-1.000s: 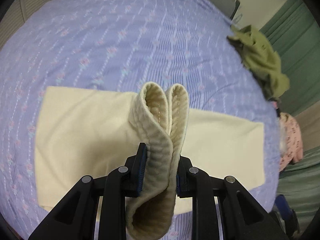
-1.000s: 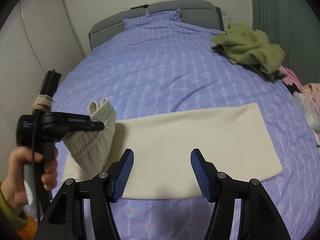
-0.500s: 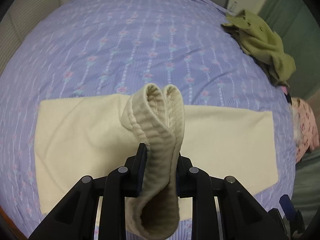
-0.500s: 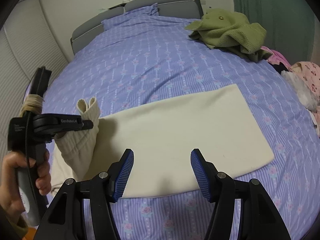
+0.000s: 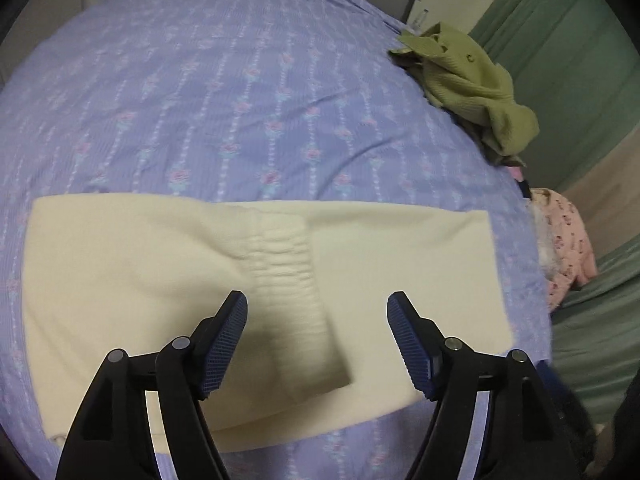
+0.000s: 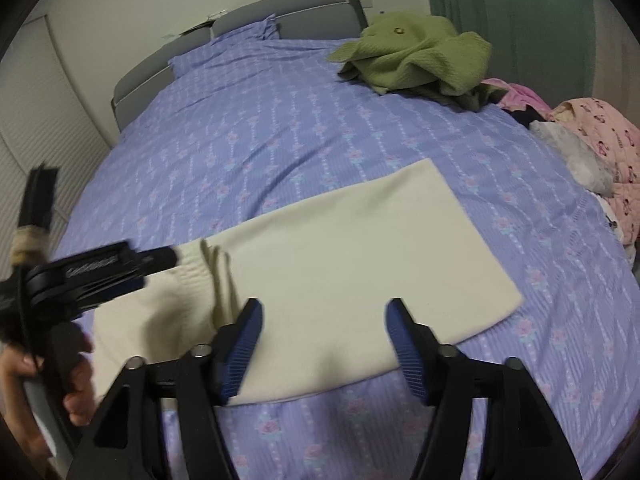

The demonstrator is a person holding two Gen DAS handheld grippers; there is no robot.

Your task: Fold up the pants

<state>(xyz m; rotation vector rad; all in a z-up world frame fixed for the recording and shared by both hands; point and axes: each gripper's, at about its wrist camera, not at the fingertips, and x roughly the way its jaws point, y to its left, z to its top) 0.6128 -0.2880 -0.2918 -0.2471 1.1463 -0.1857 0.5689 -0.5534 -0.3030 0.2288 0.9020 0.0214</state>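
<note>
Left wrist: pants [image 5: 400, 264] lengthwise left-right, waistband [image 5: 288, 276] seemingly rightward.

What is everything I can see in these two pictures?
Pants: one, cream, flat on the bed, ribbed waistband folded over the middle.
Bedspread: one, lilac with flowers.
Headboard: one, grey, far end.
Green garment: one, crumpled, far right.
Pink clothes: a heap, right edge.
Curtain: green, right wall.
Left gripper: black, blue pads, jaws opening, nothing between them.
Right gripper: same, jaws opening, nothing held.
Hand: one, holding the left gripper's handle.
</note>
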